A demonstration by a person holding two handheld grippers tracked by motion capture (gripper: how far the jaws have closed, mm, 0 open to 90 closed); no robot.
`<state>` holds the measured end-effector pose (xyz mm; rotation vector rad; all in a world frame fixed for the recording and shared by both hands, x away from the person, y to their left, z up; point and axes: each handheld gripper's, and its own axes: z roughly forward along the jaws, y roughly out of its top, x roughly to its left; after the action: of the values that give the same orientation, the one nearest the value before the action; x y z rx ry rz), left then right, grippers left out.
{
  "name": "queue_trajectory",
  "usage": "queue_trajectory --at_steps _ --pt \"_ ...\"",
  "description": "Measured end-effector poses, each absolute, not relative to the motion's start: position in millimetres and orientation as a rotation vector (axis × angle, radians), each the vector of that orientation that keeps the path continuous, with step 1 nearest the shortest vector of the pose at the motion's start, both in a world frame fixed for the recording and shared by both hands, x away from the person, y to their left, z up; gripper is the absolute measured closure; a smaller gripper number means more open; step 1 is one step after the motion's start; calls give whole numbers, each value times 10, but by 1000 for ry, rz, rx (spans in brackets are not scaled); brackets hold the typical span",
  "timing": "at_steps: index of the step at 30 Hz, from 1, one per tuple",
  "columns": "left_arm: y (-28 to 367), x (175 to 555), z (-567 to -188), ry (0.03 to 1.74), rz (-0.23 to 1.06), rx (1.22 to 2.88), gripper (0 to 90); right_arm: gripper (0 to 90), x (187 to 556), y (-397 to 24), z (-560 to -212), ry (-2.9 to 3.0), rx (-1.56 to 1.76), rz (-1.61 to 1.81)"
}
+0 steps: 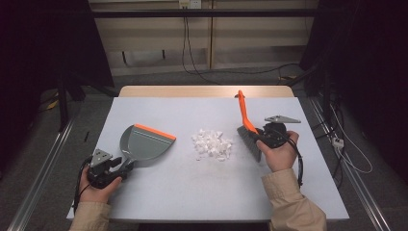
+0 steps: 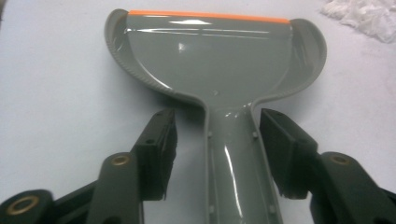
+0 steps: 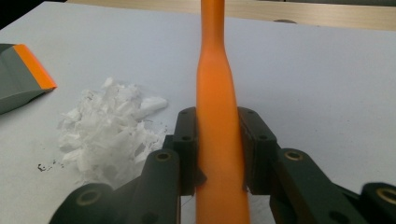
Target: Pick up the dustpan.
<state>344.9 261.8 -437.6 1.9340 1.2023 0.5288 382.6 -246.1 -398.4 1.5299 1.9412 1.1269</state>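
Your left gripper (image 1: 117, 166) sits at the near left of the counter (image 1: 159, 192), at the handle of the grey dustpan (image 1: 144, 144). Its jaws straddle that handle with a gap on each side: apart, not yet clamped. The dustpan lies flat, its orange lip pointing toward the pile of white scraps (image 1: 211, 144) at the counter's centre. Your right gripper (image 1: 260, 132) holds the brush (image 1: 246, 126) just right of the pile, jaws clamped on the orange handle, bristles low near the counter.

Judged from this layout, the work is at its start. The brush is secured; the dustpan grasp is unfinished. The pile appears intact, and the pan holds no scraps. Remaining steps: close on the dustpan handle, bring its lip to the pile, sweep the scraps in.

The left gripper view shows the clearance between the pads (image 2: 163, 144) and the dustpan handle (image 2: 233, 163), and the pan's clean interior. The right gripper view shows the pads pressed against the brush handle (image 3: 217, 116) and a few dark specks beside the scraps (image 3: 107, 135). The high view shows the spacing of all three items.
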Motion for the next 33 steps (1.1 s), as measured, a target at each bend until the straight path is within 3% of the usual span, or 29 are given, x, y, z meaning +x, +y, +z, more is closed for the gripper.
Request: queue_trajectory --at_steps 13,18,33 --pt "2525 3529 -4442 1249 472 2036 497 716 3806 -2460 -3975 1941 1524 1139" --pt "2512 3591 -4443 1268 463 2044 618 716 3805 -2459 -3980 1943 1524 1141" --pt "2498 3501 -4237 1111 428 2057 628 716 3822 -2468 -3995 1923 1511 1139"
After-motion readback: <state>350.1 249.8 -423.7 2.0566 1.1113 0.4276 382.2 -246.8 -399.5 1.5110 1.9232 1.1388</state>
